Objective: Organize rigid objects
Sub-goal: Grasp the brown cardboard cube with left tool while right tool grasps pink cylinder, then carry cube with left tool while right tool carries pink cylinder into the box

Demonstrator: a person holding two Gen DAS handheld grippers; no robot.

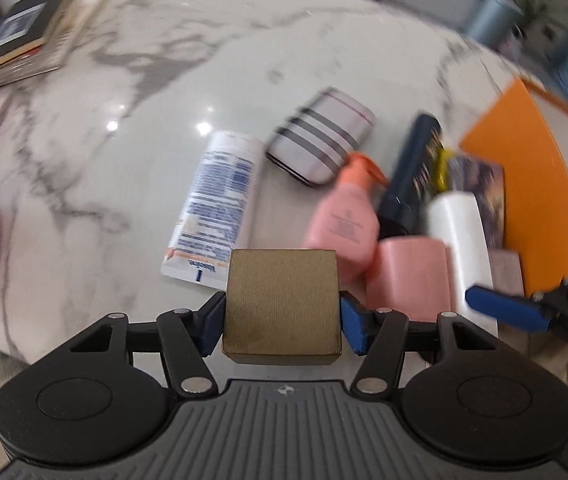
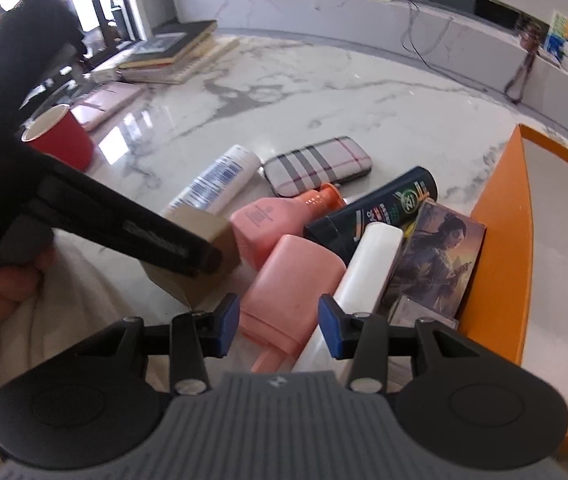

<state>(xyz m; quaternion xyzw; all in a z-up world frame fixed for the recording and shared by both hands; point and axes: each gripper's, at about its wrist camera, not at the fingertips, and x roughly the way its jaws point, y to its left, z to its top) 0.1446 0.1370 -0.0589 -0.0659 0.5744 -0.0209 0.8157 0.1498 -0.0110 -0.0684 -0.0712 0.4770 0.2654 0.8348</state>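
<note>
The white marble table (image 2: 303, 92) was crowded. Only the left wrist view showed the left gripper (image 1: 282, 316) squeezing a brown box (image 1: 282, 306). Only the right wrist view showed the right gripper (image 2: 280, 330) apart, empty, above a pink bottle (image 2: 291, 280).

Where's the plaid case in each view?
Left wrist: plaid case lies right of centre, upper middle, on the marble top, just right of the white tube.
Right wrist: plaid case lies near centre, just right of the white tube's cap end.
Shared landmark: the orange box at the right edge.
</note>
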